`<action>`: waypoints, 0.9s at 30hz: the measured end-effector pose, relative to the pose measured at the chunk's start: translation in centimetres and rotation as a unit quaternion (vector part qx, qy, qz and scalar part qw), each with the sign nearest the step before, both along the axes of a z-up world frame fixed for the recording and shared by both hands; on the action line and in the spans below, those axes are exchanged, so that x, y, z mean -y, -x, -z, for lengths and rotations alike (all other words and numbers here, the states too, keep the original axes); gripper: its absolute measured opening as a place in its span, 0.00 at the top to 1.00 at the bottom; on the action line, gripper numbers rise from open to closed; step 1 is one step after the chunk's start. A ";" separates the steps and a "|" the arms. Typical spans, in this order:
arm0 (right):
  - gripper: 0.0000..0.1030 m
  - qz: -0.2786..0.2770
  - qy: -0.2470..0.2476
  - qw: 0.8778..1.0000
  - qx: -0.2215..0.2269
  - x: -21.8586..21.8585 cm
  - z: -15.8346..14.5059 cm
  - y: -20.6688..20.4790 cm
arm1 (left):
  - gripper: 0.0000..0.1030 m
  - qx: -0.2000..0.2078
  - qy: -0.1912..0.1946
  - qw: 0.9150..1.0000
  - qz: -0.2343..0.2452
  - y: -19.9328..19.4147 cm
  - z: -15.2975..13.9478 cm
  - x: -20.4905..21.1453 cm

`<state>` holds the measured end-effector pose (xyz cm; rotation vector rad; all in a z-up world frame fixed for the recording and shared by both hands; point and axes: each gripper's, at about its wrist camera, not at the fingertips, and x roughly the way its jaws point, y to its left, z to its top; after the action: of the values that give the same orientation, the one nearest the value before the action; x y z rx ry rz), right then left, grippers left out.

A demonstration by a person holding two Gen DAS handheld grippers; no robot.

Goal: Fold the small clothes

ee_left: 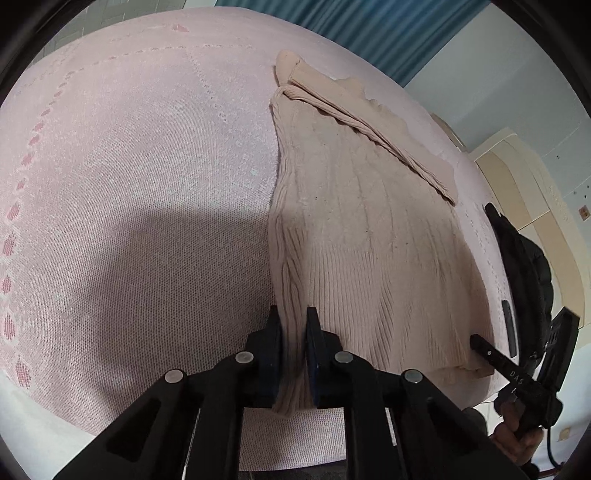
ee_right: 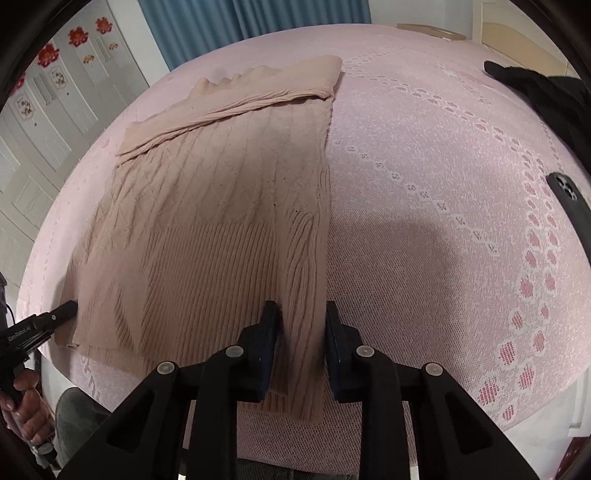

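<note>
A beige ribbed knit sweater [ee_left: 362, 229] lies flat on the pink bedspread [ee_left: 129, 177], its sleeve folded across the far end. My left gripper [ee_left: 293, 325] is shut on the sweater's near left hem corner. In the right wrist view the sweater [ee_right: 207, 221] spreads to the left, and my right gripper [ee_right: 301, 321] has the near right hem corner between its pads, which stand a little apart around the bunched cloth. The right gripper also shows in the left wrist view [ee_left: 480, 341], and the left gripper shows in the right wrist view [ee_right: 66, 308].
A black garment [ee_right: 546, 96] lies at the bed's far right corner, and a dark phone [ee_right: 569, 199] lies near the right edge. The black garment [ee_left: 524, 266] and phone [ee_left: 509, 325] also show in the left wrist view. Blue curtains [ee_right: 240, 22] and a white cupboard [ee_right: 44, 110] stand behind the bed.
</note>
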<state>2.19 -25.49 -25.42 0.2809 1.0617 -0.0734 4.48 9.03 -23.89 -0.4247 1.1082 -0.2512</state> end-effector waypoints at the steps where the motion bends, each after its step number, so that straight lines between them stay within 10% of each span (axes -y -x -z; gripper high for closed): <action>1: 0.79 0.001 -0.009 1.000 0.001 0.2 0.0 0.2 | 0.89 -0.002 0.004 1.000 -0.001 0.0 0.0 -0.1; 14: 0.78 -0.008 -0.034 0.999 -0.006 0.2 0.1 0.2 | 0.91 -0.017 0.037 0.999 -0.024 -0.5 0.5 -0.4; 22: 0.96 0.008 -0.063 0.998 0.026 0.7 -1.1 1.5 | 0.93 -0.020 0.120 0.990 -0.069 0.7 -0.5 -2.5; 27: 0.96 0.021 -0.119 0.991 0.053 1.7 -3.0 2.8 | 0.94 0.008 0.093 0.994 -0.054 1.8 -2.8 -2.2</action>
<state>-0.61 -27.22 -22.45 0.5165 0.9587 0.0307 2.71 11.18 -21.08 -0.6455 1.0461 -0.2621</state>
